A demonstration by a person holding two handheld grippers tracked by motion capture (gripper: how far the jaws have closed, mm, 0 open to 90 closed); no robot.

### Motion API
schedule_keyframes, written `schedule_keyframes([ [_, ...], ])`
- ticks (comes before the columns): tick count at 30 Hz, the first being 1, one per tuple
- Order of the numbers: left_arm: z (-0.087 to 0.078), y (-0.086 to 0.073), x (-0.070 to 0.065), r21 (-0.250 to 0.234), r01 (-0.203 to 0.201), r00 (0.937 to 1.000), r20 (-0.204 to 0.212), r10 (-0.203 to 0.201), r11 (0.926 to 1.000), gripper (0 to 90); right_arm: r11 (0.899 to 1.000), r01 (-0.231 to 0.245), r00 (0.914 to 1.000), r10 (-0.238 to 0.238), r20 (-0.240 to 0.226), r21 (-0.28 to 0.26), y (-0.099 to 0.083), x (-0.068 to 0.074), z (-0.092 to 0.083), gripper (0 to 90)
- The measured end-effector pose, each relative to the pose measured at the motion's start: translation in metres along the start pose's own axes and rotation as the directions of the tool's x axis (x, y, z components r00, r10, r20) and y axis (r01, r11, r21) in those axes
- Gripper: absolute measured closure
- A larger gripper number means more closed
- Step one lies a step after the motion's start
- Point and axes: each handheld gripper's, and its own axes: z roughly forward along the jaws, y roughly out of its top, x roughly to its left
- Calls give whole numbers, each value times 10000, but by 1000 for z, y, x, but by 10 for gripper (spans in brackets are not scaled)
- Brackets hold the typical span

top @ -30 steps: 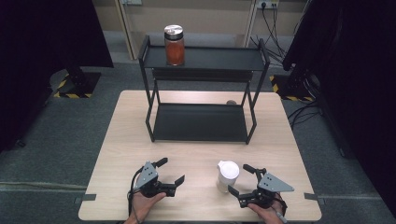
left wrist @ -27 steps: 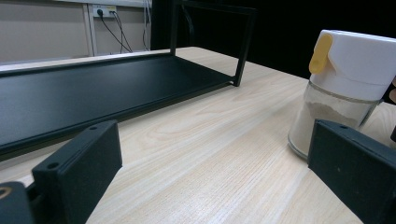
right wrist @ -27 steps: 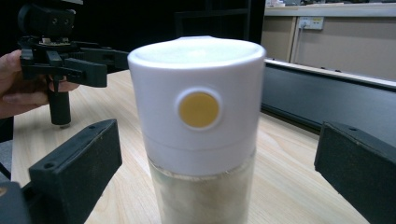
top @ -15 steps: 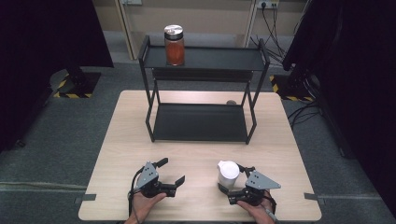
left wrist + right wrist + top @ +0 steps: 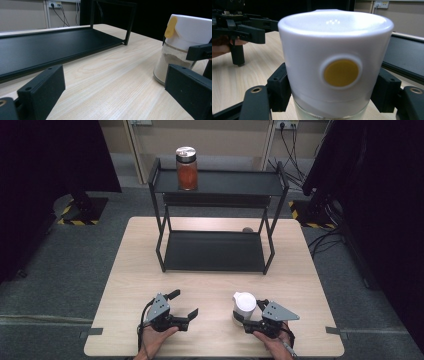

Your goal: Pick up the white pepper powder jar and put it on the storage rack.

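Right gripper view: the right gripper's (image 5: 332, 100) jaws have just been closing and now clamp the white-capped glass jar of pale powder (image 5: 335, 65) low in frame, so lifting looks possible. The left gripper (image 5: 181, 305) stands apart, empty. Two jars: this one and an orange-filled jar (image 5: 186, 168) on the one black metal two-tier rack (image 5: 215, 250).

Overall light: even, soft, from overhead; room edges fall to black.
Counter (image 5: 150, 270): bright, with faint shadows under the shelf (image 5: 215, 251).
Glare: small white specks on the jar's lid (image 5: 334, 22).
Focus: the jar (image 5: 334, 62) close up is soft; the left gripper's near fingers (image 5: 42, 92) are blurred.
High view: low detail, slightly grainy.
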Motion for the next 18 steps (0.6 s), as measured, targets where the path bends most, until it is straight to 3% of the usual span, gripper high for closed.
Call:
schedule_keyframes([
  [18, 2, -2, 0, 13, 34, 10000, 13, -34, 10000, 25, 9985, 50, 9996, -35, 270, -553, 25, -4, -11, 307],
])
